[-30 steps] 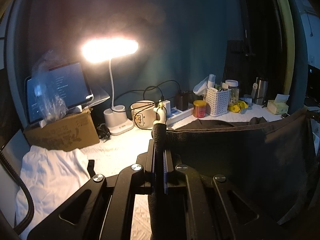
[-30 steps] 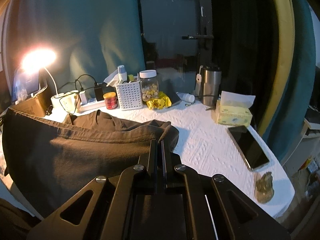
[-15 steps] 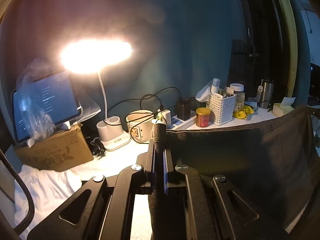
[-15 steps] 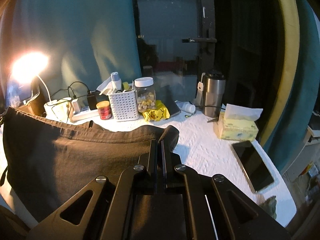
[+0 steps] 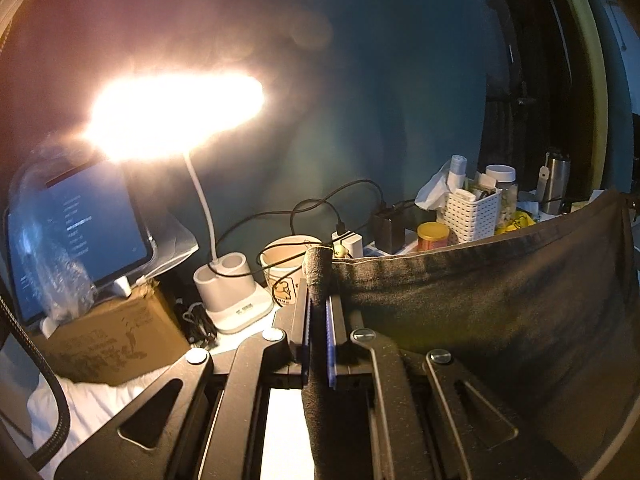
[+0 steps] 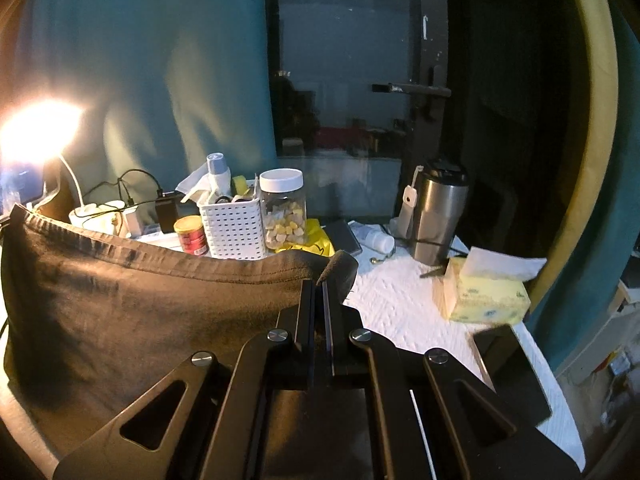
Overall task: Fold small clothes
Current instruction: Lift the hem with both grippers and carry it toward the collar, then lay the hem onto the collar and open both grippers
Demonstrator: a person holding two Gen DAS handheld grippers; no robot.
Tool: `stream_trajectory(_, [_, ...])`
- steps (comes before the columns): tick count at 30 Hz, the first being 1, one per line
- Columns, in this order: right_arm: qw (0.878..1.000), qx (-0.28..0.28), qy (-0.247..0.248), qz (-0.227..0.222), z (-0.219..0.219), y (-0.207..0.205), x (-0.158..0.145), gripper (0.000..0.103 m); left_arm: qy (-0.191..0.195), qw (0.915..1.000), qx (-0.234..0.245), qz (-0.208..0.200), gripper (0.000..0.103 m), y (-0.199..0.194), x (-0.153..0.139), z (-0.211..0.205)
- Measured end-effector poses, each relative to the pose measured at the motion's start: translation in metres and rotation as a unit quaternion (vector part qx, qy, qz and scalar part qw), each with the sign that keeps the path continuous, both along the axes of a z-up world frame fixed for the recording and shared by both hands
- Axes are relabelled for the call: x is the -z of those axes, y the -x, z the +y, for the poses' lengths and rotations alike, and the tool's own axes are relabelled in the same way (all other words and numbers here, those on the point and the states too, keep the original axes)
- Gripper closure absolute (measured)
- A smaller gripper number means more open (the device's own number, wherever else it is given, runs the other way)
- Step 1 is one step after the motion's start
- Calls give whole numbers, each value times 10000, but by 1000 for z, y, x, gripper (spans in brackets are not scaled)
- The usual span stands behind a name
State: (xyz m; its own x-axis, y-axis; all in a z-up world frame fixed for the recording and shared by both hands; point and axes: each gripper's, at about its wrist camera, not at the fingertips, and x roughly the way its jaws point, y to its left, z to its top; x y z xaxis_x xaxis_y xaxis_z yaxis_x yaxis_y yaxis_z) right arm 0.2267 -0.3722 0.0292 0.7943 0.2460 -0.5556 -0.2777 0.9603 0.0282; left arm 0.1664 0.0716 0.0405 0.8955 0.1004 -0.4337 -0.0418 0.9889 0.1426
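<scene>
A dark brown-grey garment hangs stretched between my two grippers, lifted off the table. My left gripper is shut on its left top corner, with cloth bunched between the fingers. In the right wrist view the garment spreads to the left, and my right gripper is shut on its right top corner. The hemmed top edge runs taut between the two grips. The lower part of the garment is hidden below the frames.
A lit desk lamp, tablet on a cardboard box, mug, power strip, white basket, jar, steel tumbler, tissue box and phone stand on the white-covered table. White cloth lies at left.
Both grippers have risen with the garment, lifting it higher above the table. The hold on both corners is unchanged.
</scene>
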Motion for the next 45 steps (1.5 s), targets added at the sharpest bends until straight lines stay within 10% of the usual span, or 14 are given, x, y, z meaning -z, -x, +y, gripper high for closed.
stream_trajectory(19, [9977,-135,656,-38,29,-80,25,98,-178,9993,-263,200,98,-78,27,9])
stream_trajectory(36, [9944,136,980,384,38,-122,79,98,180,9908,-451,1266,95,-116,81,35])
stream_trajectory(38, [9938,198,959,521,34,-124,81,98,164,9906,-485,1272,91,-111,82,37])
stream_trajectory(41, [9932,219,988,580,32,-121,82,98,165,9907,-617,1205,57,-102,80,45])
stream_trajectory(45, [9926,163,1028,622,31,-111,81,98,313,9893,-746,1211,53,-87,75,57])
